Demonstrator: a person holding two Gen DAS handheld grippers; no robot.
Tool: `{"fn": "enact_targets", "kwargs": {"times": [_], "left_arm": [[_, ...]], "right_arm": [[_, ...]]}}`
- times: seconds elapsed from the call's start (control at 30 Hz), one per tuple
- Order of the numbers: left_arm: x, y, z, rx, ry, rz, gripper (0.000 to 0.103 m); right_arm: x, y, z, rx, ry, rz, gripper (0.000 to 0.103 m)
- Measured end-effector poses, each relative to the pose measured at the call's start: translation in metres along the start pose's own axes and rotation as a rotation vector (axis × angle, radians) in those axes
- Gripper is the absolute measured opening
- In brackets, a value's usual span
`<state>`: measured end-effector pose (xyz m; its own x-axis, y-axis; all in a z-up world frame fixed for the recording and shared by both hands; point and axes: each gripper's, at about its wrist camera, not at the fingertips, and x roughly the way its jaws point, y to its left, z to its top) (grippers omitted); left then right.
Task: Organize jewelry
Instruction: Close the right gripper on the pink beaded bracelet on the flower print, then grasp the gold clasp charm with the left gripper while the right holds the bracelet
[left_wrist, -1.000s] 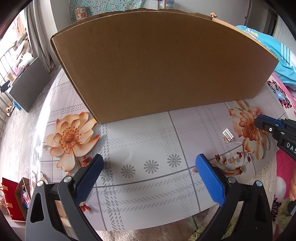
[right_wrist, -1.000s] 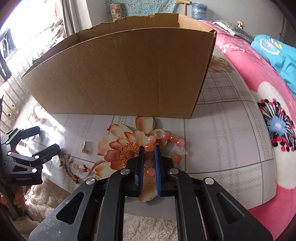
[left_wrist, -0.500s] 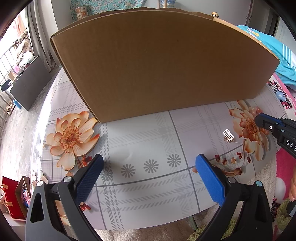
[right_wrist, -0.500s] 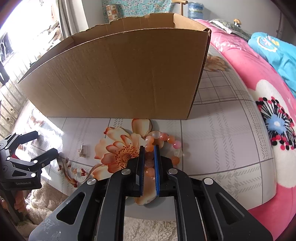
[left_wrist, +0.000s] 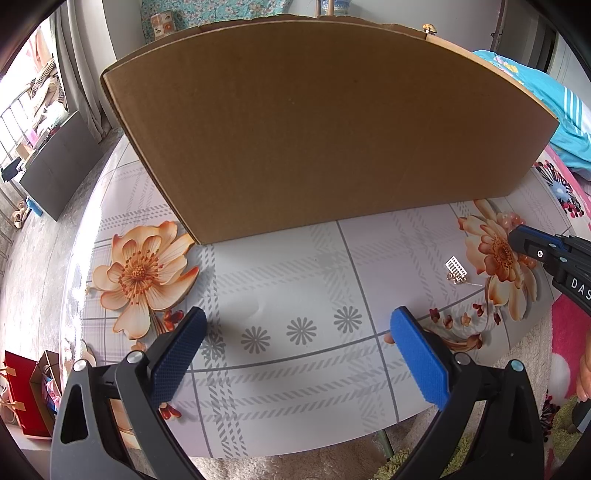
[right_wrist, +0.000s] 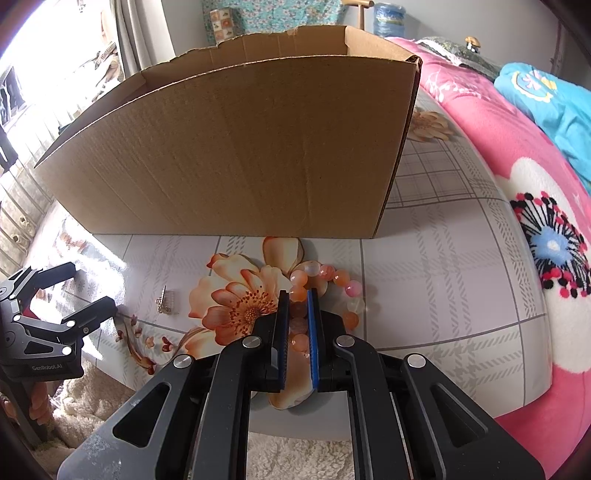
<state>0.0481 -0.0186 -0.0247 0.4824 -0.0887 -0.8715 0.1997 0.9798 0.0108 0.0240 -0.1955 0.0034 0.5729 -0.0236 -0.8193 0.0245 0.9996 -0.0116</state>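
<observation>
A bracelet of orange and pink beads (right_wrist: 334, 275) lies on the flower print of the table, and my right gripper (right_wrist: 295, 295) is shut on its near side, with beads showing between the blue pads. From the left wrist view that gripper (left_wrist: 517, 236) enters at the right edge, with the bracelet (left_wrist: 511, 219) just beyond it. A small silver-and-gold earring (left_wrist: 456, 269) (right_wrist: 166, 301) rests on the table between the two grippers. My left gripper (left_wrist: 295, 321) (right_wrist: 92, 286) hovers open over bare table, holding nothing.
A large open cardboard box (left_wrist: 314, 129) (right_wrist: 240, 147) stands close behind everything. The round floral table (left_wrist: 295, 280) ends just below the grippers, with a fluffy rug (right_wrist: 295, 450) under it. A pink blanket (right_wrist: 498, 155) lies to the right.
</observation>
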Motion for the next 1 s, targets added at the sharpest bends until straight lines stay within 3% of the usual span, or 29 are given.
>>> {"fn": "enact_targets", "kwargs": {"times": [0.67, 0.9, 1.0], "left_arm": [[0.001, 0.003, -0.002, 0.07, -0.05, -0.042, 0.099], [-0.017, -0.003, -0.004, 0.101, -0.146, -0.215, 0.096], [-0.027, -0.013, -0.004, 0.152, -0.191, -0.27, 0.088]], "right_arm": [[0.001, -0.002, -0.002, 0.009, -0.006, 0.012, 0.007], [0.0, -0.007, -0.003, 0.024, -0.014, 0.032, 0.007], [-0.001, -0.009, -0.004, 0.032, -0.018, 0.042, 0.007]]}}
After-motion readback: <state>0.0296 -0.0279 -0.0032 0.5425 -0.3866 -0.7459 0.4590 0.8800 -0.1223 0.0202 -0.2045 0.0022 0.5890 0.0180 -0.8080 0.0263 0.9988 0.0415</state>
